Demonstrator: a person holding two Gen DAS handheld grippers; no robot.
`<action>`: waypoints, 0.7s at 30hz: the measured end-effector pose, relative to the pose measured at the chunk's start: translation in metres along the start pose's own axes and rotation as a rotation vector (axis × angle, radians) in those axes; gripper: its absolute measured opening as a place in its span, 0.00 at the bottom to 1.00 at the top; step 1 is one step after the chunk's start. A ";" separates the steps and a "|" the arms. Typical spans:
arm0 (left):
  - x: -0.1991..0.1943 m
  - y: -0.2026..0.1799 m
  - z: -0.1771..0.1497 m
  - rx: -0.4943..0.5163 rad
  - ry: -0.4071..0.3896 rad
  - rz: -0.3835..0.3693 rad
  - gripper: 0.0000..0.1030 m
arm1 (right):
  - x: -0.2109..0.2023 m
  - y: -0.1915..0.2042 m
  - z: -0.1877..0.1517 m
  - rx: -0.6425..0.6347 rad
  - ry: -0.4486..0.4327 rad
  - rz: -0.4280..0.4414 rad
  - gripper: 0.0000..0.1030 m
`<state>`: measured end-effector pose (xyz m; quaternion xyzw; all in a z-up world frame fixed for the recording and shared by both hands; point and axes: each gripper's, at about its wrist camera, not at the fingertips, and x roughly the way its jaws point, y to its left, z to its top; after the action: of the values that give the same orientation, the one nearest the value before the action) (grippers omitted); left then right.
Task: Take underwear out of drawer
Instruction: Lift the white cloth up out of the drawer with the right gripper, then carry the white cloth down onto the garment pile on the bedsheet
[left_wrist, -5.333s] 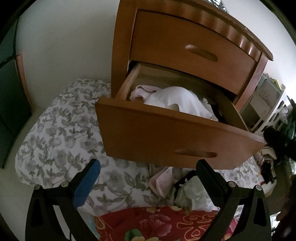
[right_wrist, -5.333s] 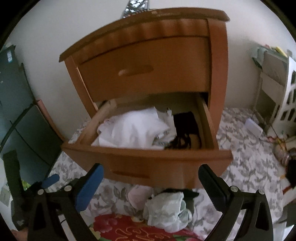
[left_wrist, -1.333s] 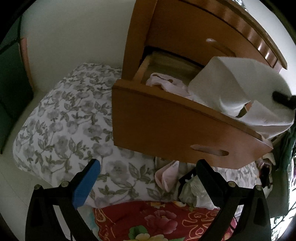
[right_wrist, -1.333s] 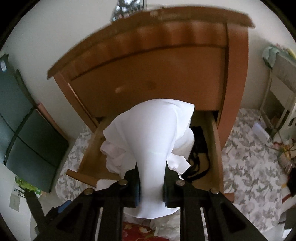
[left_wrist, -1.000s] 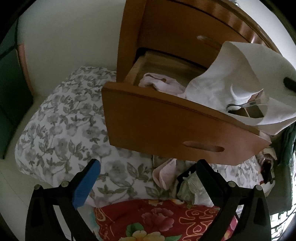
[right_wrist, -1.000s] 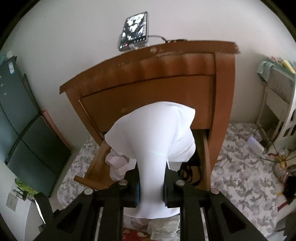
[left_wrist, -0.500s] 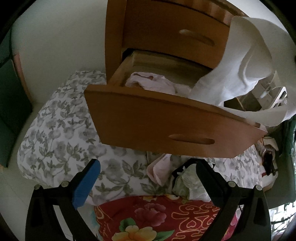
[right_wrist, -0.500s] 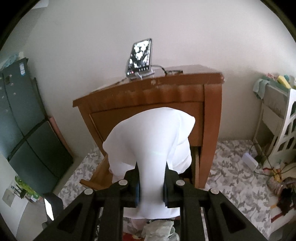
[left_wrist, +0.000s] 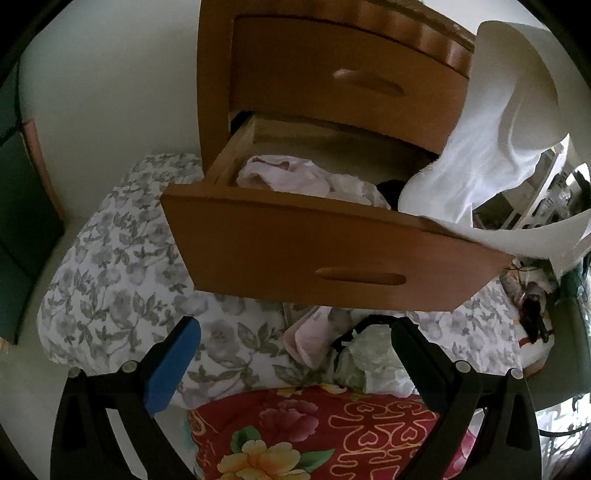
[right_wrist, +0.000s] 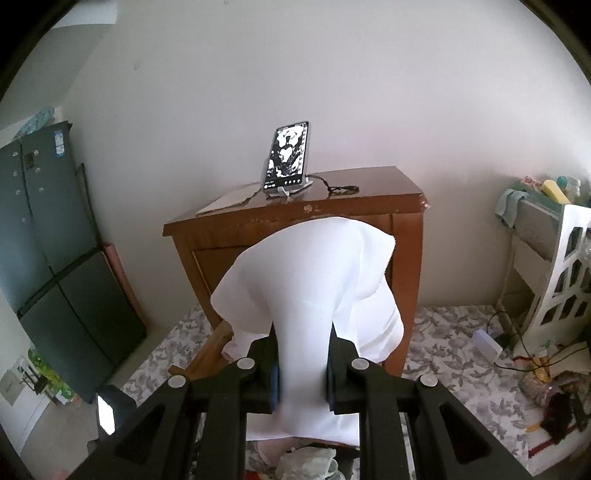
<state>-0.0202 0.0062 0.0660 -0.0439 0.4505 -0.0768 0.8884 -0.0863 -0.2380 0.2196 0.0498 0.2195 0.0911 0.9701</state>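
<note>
Room: bedroom, floral bedsheet (left_wrist: 110, 266) under the open drawer (left_wrist: 314, 254).
Right gripper (right_wrist: 303, 373): jaws clamped on white underwear (right_wrist: 310, 280), lifted above the drawer.
Left gripper (left_wrist: 291, 354): jaws apart, empty.
Risk: trailing hem could snag the drawer front.

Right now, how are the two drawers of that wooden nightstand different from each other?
The top drawer is pushed shut, flush with the cabinet; the bottom drawer is pulled well out. The bottom drawer's inside is on view, with pinkish clothing bunched in it; the top drawer shows nothing of its contents. White underwear, held up in the right gripper, drapes across the bottom drawer's right corner; nothing crosses the top drawer's handle. Both have the same orange-brown wood and a recessed slot handle.
</note>
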 end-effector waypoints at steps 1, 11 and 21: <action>-0.001 -0.001 0.000 0.002 -0.002 -0.002 1.00 | -0.003 0.000 0.000 -0.001 -0.003 0.000 0.18; -0.021 -0.006 -0.006 0.008 -0.042 -0.026 1.00 | -0.040 0.003 0.000 -0.010 -0.054 -0.015 0.18; -0.044 -0.002 -0.015 -0.001 -0.093 -0.063 1.00 | -0.084 0.014 -0.008 -0.036 -0.102 -0.049 0.18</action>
<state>-0.0580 0.0117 0.0925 -0.0622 0.4070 -0.1025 0.9055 -0.1667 -0.2410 0.2498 0.0315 0.1694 0.0686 0.9826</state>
